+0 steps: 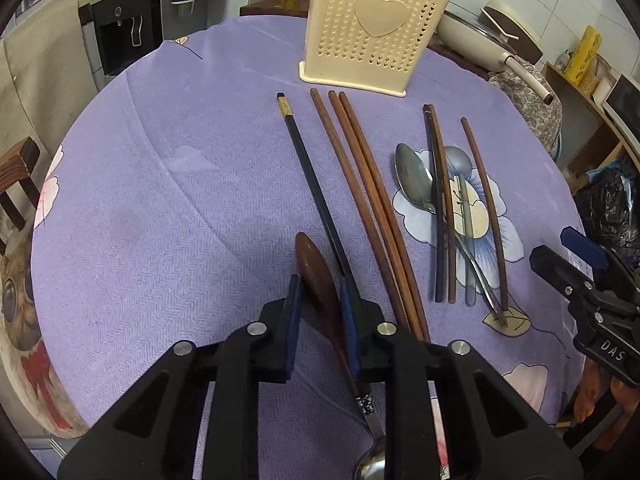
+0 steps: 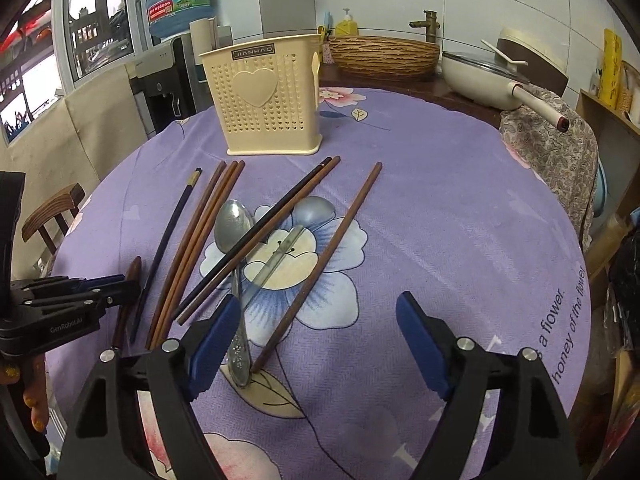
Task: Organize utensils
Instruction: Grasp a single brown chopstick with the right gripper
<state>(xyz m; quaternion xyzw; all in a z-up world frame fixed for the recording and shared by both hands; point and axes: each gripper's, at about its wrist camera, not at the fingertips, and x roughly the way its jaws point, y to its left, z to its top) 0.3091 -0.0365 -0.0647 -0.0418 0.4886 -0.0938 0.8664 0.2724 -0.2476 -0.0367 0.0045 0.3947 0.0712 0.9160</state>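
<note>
The left gripper [image 1: 320, 292] has its jaws nearly together around the brown spoon [image 1: 316, 276]. The blue pads sit on each side of the spoon's bowl. I cannot tell if they press it yet, and the spoon seems to lie flat on the cloth. The black chopstick [image 1: 308, 184] lies just beside the right pad.

The right gripper [image 2: 320, 332] is spread wide and holds nothing. It hangs low in the frame over the ends of a metal spoon [image 2: 234, 228] and a lone brown chopstick [image 2: 320, 264].

Going outward, three brown chopsticks [image 1: 360, 200] lie side by side in the middle of the left view. To their right is a small pile: the metal spoon, a grey spoon [image 1: 458, 160], and a dark and a brown chopstick lying over them. Another spoon's shiny bowl pokes out at the very bottom of the left view.

The cream holder [image 1: 376, 28] stands at the top of the purple cloth [image 1: 160, 200]. From here I see nothing sticking out of its top.

So I think the job has only just begun. Every chopstick and spoon I can see is on the cloth, and all must go into the holder.
</note>
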